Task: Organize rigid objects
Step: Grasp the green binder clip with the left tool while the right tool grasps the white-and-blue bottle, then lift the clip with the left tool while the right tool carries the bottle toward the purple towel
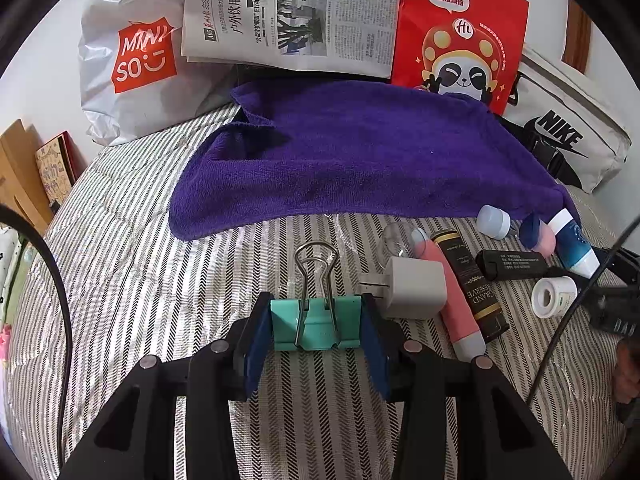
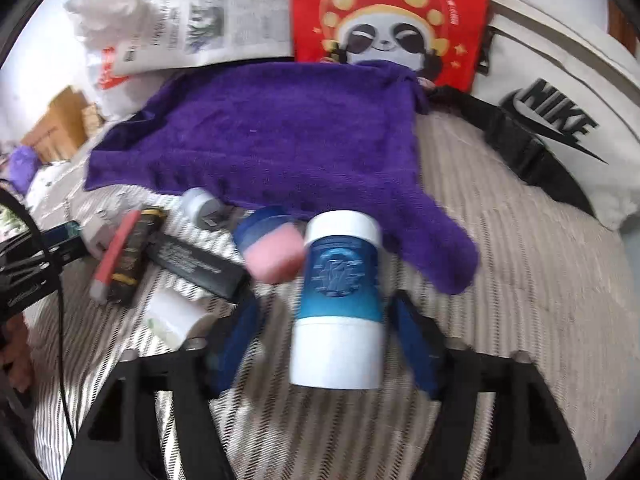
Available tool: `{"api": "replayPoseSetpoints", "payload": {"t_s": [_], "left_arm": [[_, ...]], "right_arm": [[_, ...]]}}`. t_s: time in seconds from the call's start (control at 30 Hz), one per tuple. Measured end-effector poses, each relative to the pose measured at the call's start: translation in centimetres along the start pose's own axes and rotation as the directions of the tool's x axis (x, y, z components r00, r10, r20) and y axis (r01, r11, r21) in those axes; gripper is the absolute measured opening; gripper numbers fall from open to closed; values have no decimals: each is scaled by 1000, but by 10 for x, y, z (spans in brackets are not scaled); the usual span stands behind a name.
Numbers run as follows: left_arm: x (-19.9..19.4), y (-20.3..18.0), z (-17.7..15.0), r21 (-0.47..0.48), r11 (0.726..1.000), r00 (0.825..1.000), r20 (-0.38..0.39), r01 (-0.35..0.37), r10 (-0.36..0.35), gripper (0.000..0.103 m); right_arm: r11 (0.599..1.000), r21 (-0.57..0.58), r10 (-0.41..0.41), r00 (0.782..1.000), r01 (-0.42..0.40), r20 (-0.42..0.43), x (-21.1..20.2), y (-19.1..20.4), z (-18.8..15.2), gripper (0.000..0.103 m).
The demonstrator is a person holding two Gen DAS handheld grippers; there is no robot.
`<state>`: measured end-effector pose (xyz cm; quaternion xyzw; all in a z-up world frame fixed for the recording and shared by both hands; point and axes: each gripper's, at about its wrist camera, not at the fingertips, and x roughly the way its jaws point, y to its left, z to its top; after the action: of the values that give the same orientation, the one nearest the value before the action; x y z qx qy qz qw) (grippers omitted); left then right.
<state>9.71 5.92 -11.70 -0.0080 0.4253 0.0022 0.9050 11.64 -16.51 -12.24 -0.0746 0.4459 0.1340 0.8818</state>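
Note:
My left gripper is shut on a teal binder clip, its blue pads pressing both sides and the wire handles pointing away from me. It hovers low over the striped bedspread. In the blurred right wrist view, a blue-and-white tube stands between the fingers of my right gripper. That gripper is open: a gap shows between the left pad and the tube. Seen from the left wrist, the same tube lies at the right end of a row of small items.
On the bedspread lie a white charger plug, a pink tube, a black-and-gold tube, a black box, a white tape roll and a small white jar. A purple towel lies behind them, with bags and a newspaper at the back.

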Motion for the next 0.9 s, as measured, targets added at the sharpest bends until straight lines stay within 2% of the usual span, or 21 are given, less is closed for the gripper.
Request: {"api": "replayPoseSetpoints", "payload": {"t_s": [0.17, 0.23, 0.27, 0.37, 0.4, 0.57, 0.77, 0.9], "left_arm": [[0, 0, -1, -1, 1000, 1000, 0, 0, 0, 41], [0, -1, -1, -1, 1000, 1000, 0, 1, -1, 41], [0, 0, -1, -1, 1000, 1000, 0, 0, 0, 41], [0, -1, -1, -1, 1000, 1000, 1, 0, 0, 41], [0, -1, -1, -2, 1000, 1000, 1, 0, 0, 41], [0, -1, -1, -2, 1000, 1000, 1, 0, 0, 41], [0, -1, -1, -2, 1000, 1000, 1, -1, 1, 41], [0, -1, -1, -2, 1000, 1000, 1, 0, 0, 41]], "right_arm": [[1000, 21, 1, 1000, -1, 7, -1, 0, 0, 77], [1000, 20, -10, 1000, 10, 11, -3, 1, -1, 74], [1000, 22, -19, 1000, 19, 11, -4, 1, -1, 68], [999, 25, -42, 999, 42, -4, -9, -2, 0, 39], [999, 29, -38, 999, 38, -12, -9, -4, 1, 37], [999, 11, -33, 999, 33, -35, -7, -4, 4, 38], [999, 26, -24, 999, 25, -25, -3, -7, 12, 40], [999, 9, -41, 999, 41, -20, -5, -4, 11, 38]]}}
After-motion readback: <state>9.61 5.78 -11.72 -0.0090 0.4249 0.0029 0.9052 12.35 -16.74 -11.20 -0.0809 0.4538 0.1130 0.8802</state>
